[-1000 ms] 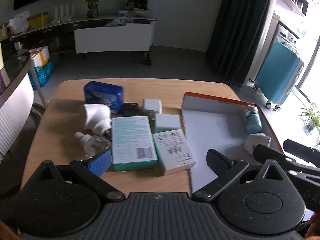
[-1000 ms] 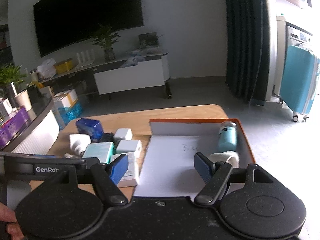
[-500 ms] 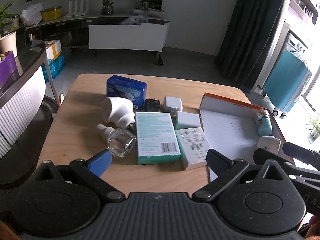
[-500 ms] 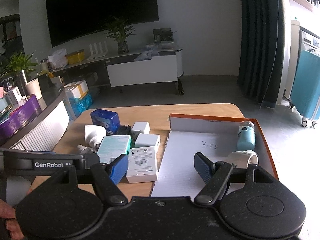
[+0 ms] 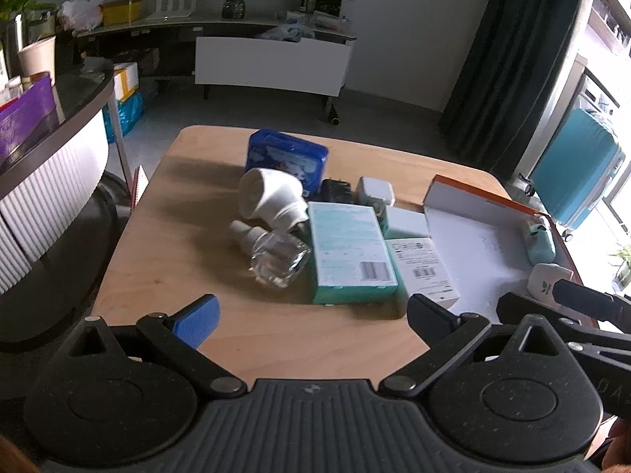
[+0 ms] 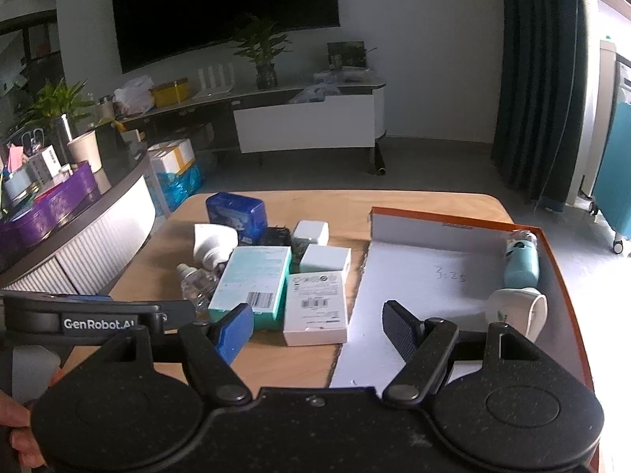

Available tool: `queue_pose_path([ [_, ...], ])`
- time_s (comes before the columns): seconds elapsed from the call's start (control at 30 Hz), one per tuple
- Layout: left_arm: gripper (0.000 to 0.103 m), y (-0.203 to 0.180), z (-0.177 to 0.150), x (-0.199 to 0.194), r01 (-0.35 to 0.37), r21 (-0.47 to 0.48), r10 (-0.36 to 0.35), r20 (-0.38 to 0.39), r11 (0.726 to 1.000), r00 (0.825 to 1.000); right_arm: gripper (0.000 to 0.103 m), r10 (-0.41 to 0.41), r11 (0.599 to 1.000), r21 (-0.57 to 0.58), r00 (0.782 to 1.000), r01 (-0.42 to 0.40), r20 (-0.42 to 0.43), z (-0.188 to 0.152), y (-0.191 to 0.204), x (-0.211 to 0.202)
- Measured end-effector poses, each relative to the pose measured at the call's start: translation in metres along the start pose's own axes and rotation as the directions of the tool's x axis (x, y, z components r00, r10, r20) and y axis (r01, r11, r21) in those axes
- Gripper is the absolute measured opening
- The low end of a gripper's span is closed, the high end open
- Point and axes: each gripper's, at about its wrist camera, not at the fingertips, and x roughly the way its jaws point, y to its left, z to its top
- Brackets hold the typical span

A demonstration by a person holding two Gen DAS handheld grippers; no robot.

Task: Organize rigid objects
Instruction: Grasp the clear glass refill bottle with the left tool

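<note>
Plainly, both sets of jaws stand wide apart with nothing between them. The left gripper (image 5: 311, 313) hovers over the near edge of the wooden bench (image 5: 165, 236), its blue pad toward the bare wood and its other finger near a white barcode box (image 5: 424, 266). The right gripper (image 6: 319, 325) hangs over the near rim of an orange-edged tray (image 6: 560, 276), one finger in front of the boxes, the other over the tray's white floor.

Ahead of the left gripper the loose things lie crowded mid-bench. A teal box (image 5: 349, 250) lies flat, touching the white barcode box on its right. Against its left side a clear glass bottle (image 5: 276, 254) lies tipped over, and just behind that rests a white cone-shaped piece (image 5: 272, 195). A blue pack (image 5: 286, 157) stands farthest back, with a small black item (image 5: 335, 191), a white charger (image 5: 374, 191) and a plain white box (image 5: 406, 220) between it and the two flat boxes.

Inside the tray, along its right wall, lie a pale blue bottle (image 6: 520, 262) and, nearer, a white rounded container (image 6: 516, 309) with a green leaf mark, the two just beside each other.
</note>
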Motion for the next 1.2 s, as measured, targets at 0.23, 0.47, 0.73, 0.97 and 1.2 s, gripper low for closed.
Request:
queue_pose_path([
  [0.23,0.103,0.027,-0.005,0.007,-0.046,-0.054,0.045,-0.02,0.997,0.999,0.086,-0.003,1.0,0.02,1.0,0.003,-0.01,-0.003,-0.005,0.004],
  [0.47,0.103,0.039,-0.004,0.027,-0.062,-0.01,0.062,-0.002,0.998,0.998,0.086,-0.005,0.999,0.035,1.0,0.006,-0.015,-0.006,-0.01,0.006],
  [0.73,0.103,0.043,0.009,0.064,-0.026,0.198,0.017,0.044,0.98,0.999,0.086,-0.029,0.998,0.054,0.999,0.03,-0.02,-0.007,-0.017,0.009],
  [0.97,0.103,0.043,0.013,0.091,0.012,0.361,-0.03,0.042,0.933,0.999,0.086,-0.05,0.995,0.079,0.998,0.052,-0.036,-0.009,-0.026,0.017],
  [1.2,0.103,0.048,0.011,0.105,0.044,0.362,-0.067,0.051,0.931,0.996,0.086,-0.027,0.995,0.09,0.998,0.032,-0.052,-0.007,-0.023,0.026],
])
